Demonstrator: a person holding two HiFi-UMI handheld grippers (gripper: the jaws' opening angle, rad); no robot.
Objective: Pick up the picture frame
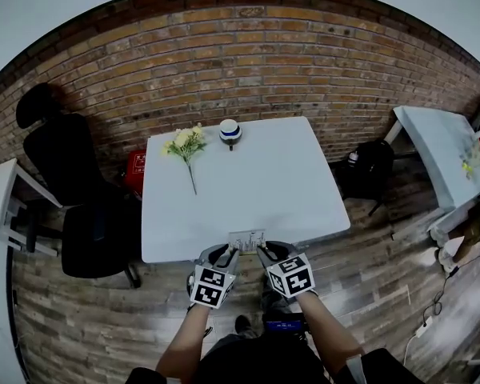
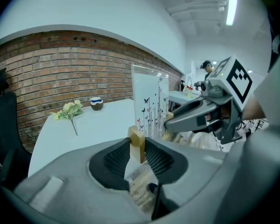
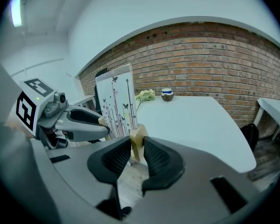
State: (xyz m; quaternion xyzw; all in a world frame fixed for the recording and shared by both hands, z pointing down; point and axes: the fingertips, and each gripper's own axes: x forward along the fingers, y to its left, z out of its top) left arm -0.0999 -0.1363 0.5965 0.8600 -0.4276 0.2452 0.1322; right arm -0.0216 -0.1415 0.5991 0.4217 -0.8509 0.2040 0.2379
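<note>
The picture frame [image 1: 246,241] is a clear upright panel printed with stems and butterflies, standing on two small wooden foot blocks. It hangs between my two grippers at the near edge of the white table [image 1: 304,190]. My left gripper [image 1: 228,254] is shut on the left foot block [image 2: 136,143], with the panel [image 2: 150,101] rising just behind it. My right gripper [image 1: 266,254] is shut on the right foot block [image 3: 137,141], beside the panel [image 3: 115,101]. Each gripper view shows the other gripper across the frame. Floorboards show under the blocks.
A sprig of pale flowers [image 1: 187,144] and a small blue-and-white jar [image 1: 230,131] lie at the table's far side. Black office chairs [image 1: 72,182] stand to the left, a dark stool [image 1: 368,170] to the right, and a second white table [image 1: 444,154] beyond it. A brick wall runs behind.
</note>
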